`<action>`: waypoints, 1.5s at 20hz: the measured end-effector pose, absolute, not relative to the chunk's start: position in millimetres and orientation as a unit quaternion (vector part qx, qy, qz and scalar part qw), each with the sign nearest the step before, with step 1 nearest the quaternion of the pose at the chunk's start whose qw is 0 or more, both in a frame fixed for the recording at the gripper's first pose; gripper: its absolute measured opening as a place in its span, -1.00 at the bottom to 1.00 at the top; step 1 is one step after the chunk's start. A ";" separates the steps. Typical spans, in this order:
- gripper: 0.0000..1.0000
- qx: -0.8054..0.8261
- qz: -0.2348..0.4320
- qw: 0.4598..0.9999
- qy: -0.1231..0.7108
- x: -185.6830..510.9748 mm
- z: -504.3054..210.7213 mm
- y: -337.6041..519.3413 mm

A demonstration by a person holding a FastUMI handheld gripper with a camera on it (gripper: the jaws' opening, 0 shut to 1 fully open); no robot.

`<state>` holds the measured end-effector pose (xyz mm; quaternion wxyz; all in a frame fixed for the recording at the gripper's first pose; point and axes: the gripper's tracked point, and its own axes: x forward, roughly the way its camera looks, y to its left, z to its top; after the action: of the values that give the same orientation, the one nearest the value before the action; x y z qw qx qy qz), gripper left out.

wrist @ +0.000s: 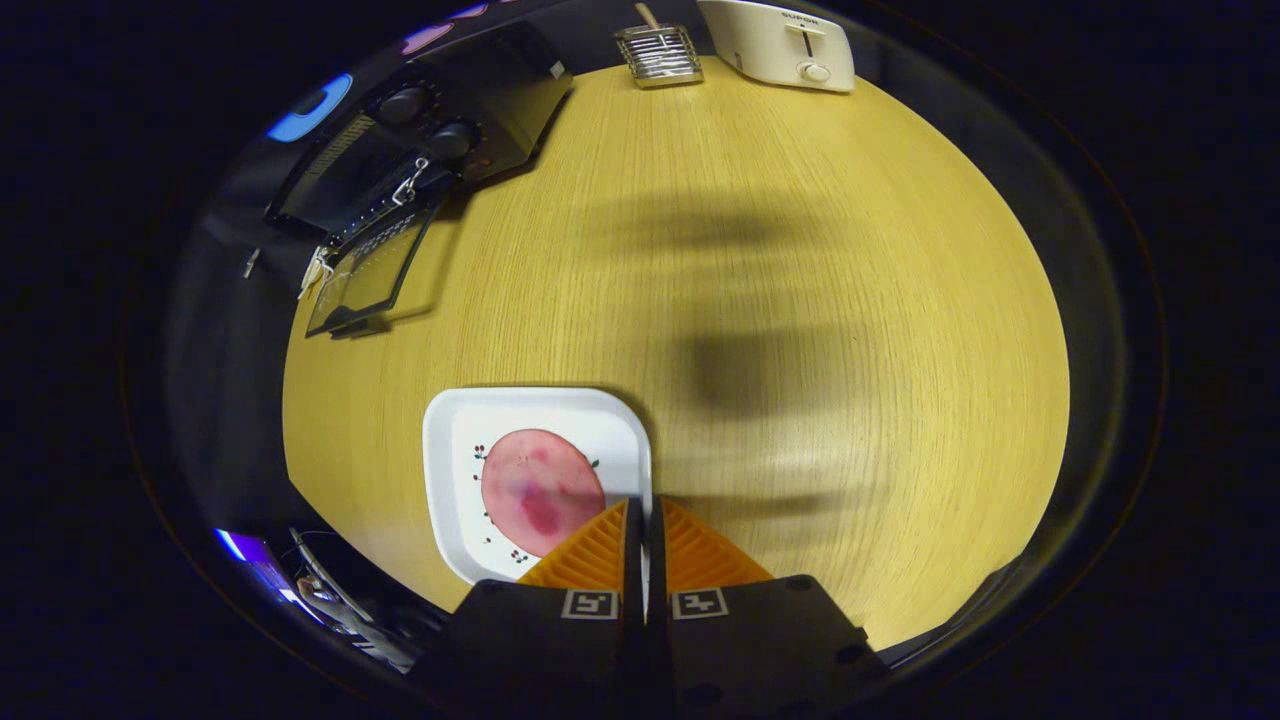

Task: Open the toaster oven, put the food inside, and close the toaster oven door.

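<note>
Toaster oven (pixel 420 170) sits at the far corner of the wooden table (pixel 800 300), well beyond the claw (pixel 643 515) and off to its left. Its door (pixel 368 270) hangs swung down and open in front of it, the glass pane facing up, with a small metal handle at its edge. Two dark knobs show on the panel beside the opening. What lies inside the oven's cavity is too dark to tell.

Nearer, a white square plate (pixel 450 450) with rounded corners lies on the table just ahead of the claw and slightly to its left. On the plate rests a round pink slice of food (pixel 535 480), flat, mottled with darker red patches; small printed sprigs dot the plate's surface around it. The near edge of the slice is hidden behind the claw's left finger.

The claw is clenched: its two fingers stand pressed almost together with a thin slit between them, and nothing is gripped there. Their tips hover over the plate's right rim.

At the table's far edge stand a small wire rack (pixel 658 52) with a wooden handle and, just beside it, a cream pop-up toaster (pixel 780 40). Soft shadows fall across the middle of the table.
</note>
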<state>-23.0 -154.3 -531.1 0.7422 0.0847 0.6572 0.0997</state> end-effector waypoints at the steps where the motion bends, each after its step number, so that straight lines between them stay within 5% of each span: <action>1: -0.90 0.097 0.100 0.743 0.654 -26.8 -525.7 -157.1; 20: -0.90 0.472 0.028 0.694 0.543 -22.2 -427.0 -65.5; 30: -0.90 0.567 -0.087 0.690 0.442 56.4 -422.3 31.7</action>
<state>56.4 31.7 -422.3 0.6898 0.5671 0.4418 -0.0865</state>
